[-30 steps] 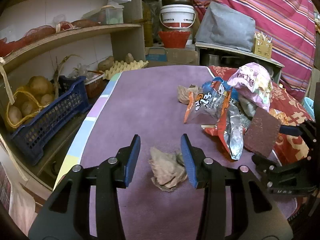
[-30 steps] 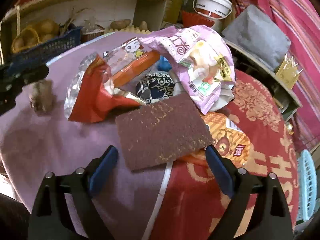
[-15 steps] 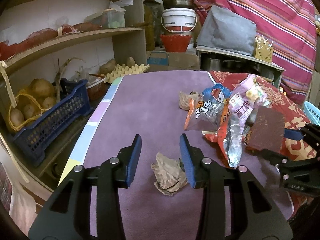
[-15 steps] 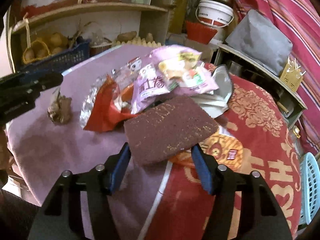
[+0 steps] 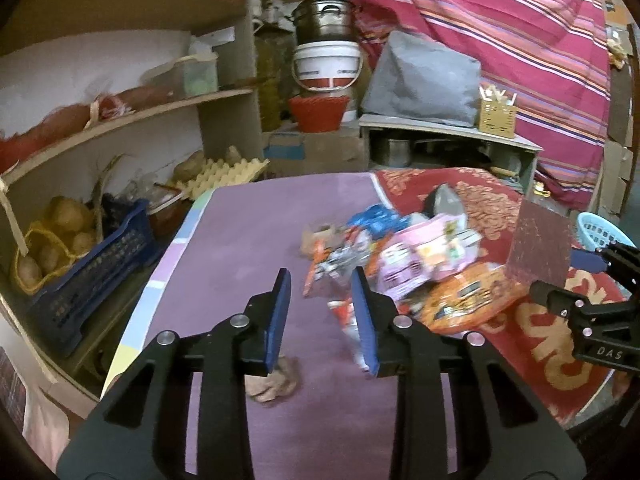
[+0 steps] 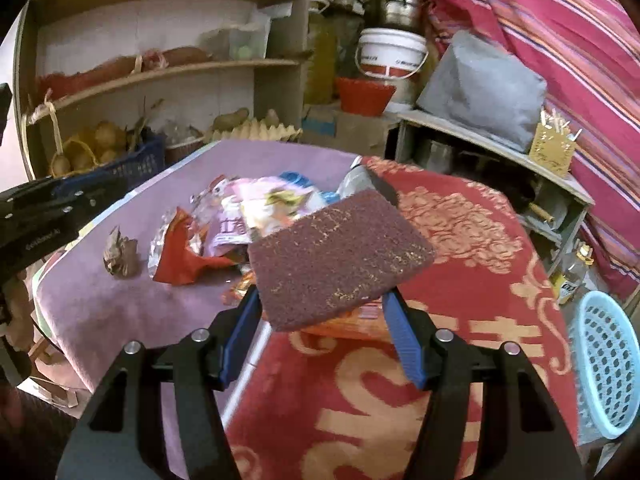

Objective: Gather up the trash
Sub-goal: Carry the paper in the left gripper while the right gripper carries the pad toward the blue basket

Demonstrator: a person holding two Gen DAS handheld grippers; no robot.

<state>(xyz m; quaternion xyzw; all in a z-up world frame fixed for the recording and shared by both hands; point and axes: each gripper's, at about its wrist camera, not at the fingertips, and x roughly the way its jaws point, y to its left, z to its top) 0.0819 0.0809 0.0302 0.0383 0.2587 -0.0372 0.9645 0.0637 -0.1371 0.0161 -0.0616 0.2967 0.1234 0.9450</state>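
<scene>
My right gripper (image 6: 320,308) is shut on a dark red scouring pad (image 6: 340,260), held tilted above the red cloth; the left wrist view shows the same pad (image 5: 540,244) at its right. A pile of snack wrappers (image 5: 420,264) lies mid-table, pink and orange ones on top. A crumpled brown paper (image 5: 276,380) sits on the purple cloth, below and behind my left gripper's fingers. My left gripper (image 5: 322,316) hovers above the table with its jaws closing and nothing between them. The right wrist view shows the crumpled paper (image 6: 120,256) left of the wrappers (image 6: 248,216).
The table (image 5: 248,240) has a purple cloth on the left and a red patterned cloth (image 6: 460,240) on the right. A light blue basket (image 6: 608,364) stands low at the right. A dark blue crate of potatoes (image 5: 92,272) and shelves border the left.
The right gripper closed on the scouring pad and lifted it off the pile. The left gripper rose and narrowed, leaving the crumpled paper on the cloth.
</scene>
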